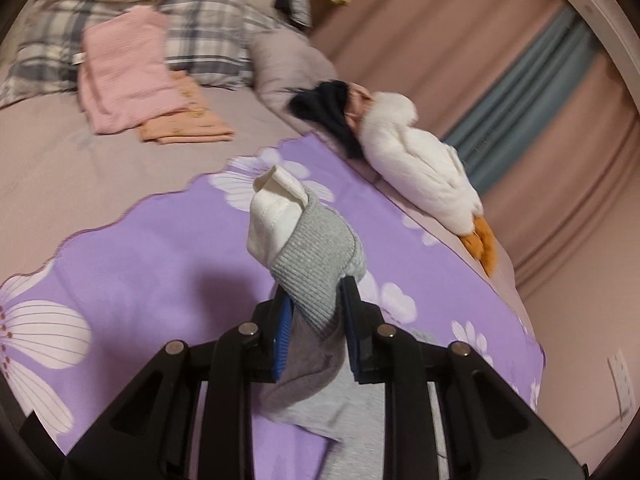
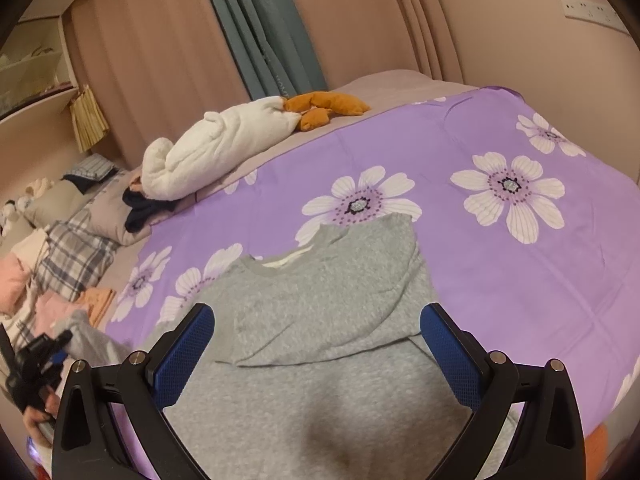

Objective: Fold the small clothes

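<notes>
**One grey sweatshirt, sleeve cuff gripped and lifted**

One grey sweatshirt (image 2: 332,312) is laid flat on the purple flowered sheet (image 2: 520,280), neckline toward the far edge of the bed, one sleeve folded across the chest. Its other sleeve cuff (image 1: 316,264), ribbed with a white lining showing, is clamped between the narrowed jaws of the left gripper (image 1: 316,320) and held raised above the sheet. The right gripper (image 2: 316,356) is held over the garment's body, jaws spread wide, nothing between them. Folded pink clothes (image 1: 124,80) and a folded orange piece (image 1: 188,124) are stacked near the plaid pillow (image 1: 208,40). A white plush duck (image 1: 420,168) is lying along the bed's far edge.
</notes>
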The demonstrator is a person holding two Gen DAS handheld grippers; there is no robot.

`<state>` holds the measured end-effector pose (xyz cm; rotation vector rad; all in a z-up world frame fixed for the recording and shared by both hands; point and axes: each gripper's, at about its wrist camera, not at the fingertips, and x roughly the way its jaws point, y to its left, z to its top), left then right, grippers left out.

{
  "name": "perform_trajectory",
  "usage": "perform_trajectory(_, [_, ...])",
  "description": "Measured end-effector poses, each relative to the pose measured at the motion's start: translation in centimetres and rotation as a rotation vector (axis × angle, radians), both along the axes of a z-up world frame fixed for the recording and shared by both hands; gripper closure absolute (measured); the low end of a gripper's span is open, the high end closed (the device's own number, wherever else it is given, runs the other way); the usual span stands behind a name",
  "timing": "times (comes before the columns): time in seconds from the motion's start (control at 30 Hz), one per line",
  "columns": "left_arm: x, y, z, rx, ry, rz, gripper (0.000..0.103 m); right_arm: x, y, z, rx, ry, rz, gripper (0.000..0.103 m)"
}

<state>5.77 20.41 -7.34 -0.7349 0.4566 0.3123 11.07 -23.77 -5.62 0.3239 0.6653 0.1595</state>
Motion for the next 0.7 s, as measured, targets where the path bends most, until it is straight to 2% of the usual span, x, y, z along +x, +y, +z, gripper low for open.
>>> perform_trajectory(0.3, [3.5, -6.0, 0.1, 0.095, 0.039, -0.176, 0.080, -0.3, -0.9, -0.2, 0.021, 0.006, -0.016, 0.001])
perform_trajectory(0.43, [5.0, -8.5, -1.1, 0.142, 0.090, -0.241, 0.080, -0.6, -1.3, -0.2, 0.020, 0.002, -0.028, 0.001])
perform_trajectory(0.7, [7.4, -11.7, -4.0, 0.172, 0.181, -0.342, 0.080, -0.3, -1.7, -0.9, 0.027, 0.028, -0.029, 0.001])
